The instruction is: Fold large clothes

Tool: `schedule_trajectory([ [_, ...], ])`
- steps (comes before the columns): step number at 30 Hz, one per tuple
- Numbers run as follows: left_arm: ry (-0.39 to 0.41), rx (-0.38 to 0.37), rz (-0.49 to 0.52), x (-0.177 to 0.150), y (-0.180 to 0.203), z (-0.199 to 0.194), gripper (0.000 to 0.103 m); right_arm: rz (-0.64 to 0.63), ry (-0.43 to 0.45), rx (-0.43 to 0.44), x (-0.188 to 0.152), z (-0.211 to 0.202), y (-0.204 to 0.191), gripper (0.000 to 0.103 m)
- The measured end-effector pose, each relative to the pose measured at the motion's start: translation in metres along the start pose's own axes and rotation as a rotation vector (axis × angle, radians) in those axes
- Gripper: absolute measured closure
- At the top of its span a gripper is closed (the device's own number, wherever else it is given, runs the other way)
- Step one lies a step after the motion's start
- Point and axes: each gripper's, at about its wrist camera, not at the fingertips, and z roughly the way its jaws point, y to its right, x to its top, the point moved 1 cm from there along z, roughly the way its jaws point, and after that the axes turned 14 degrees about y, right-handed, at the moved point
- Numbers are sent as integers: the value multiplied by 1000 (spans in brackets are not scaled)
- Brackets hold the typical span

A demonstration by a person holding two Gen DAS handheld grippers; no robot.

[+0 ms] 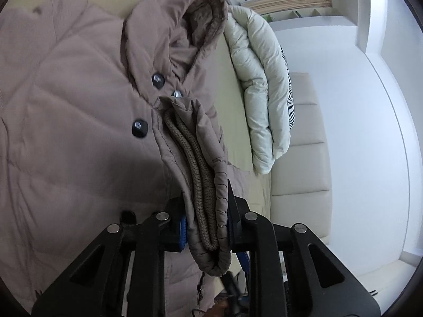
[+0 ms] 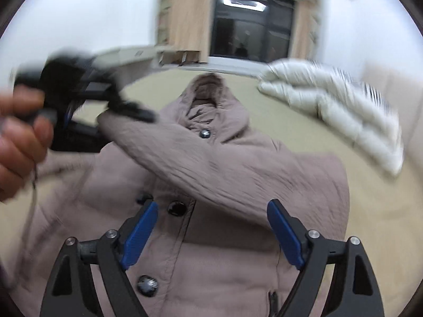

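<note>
Left gripper [image 1: 207, 227] clamped on sleeve cuff [image 1: 208, 185], knit lining bunched between pads, likely to drag sleeve [image 2: 211, 163] across coat front for a fold. Seen from right wrist view: hand [image 2: 21, 137] on that tool, blurred, sleeve stretched diagonally over chest. Coat [image 1: 66, 105] spread flat ahead of both tools on bed [image 1: 232, 121], buttoned, hood [image 2: 208, 97] far end. Right gripper [image 2: 212, 235] wide apart, holding nothing, hovering above buttons [image 2: 176, 208], sleeve just beyond fingertips. Folded pale duvet [image 1: 259, 97] lying right of hood, near but apart from coat; probably not blocking fold. Window [image 2: 253, 23] beyond.
</note>
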Motion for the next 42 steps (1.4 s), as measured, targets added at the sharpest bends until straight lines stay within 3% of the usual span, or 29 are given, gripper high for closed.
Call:
schedule_trajectory([
  [4, 53, 1, -5, 28, 0, -21, 83, 643, -69, 76, -10, 16, 94, 17],
  [6, 74, -10, -21, 37, 0, -30, 84, 841, -82, 127, -18, 31, 114, 17],
  [11, 114, -24, -9, 48, 6, -50, 84, 1037, -82, 228, -17, 83, 114, 17],
  [16, 159, 11, 17, 55, 3, -66, 84, 1211, 11, 152, -9, 123, 151, 17],
  [19, 178, 31, -17, 60, -16, -70, 83, 1251, 80, 74, 1, 131, 183, 21],
  [21, 171, 48, -36, 59, -29, -65, 84, 1299, 72, 67, -1, 138, 199, 24],
  [28, 154, 175, -31, 51, -74, -38, 84, 1322, 34, 119, -24, 146, 220, 43],
  [32, 151, 222, -42, 51, -98, -33, 84, 1262, 10, 95, -31, 109, 223, 39],
  [34, 153, 233, -43, 50, -106, -30, 84, 1216, 25, 87, -22, 85, 218, 31],
  [36, 152, 244, -41, 50, -111, -27, 84, 1138, 57, 82, -7, 67, 209, 29],
  [39, 154, 258, -32, 52, -116, -23, 84, 1027, 90, 136, 32, 70, 191, 27],
  [42, 154, 279, -5, 54, -116, -21, 84, 929, 63, 197, 58, 98, 171, 26],
])
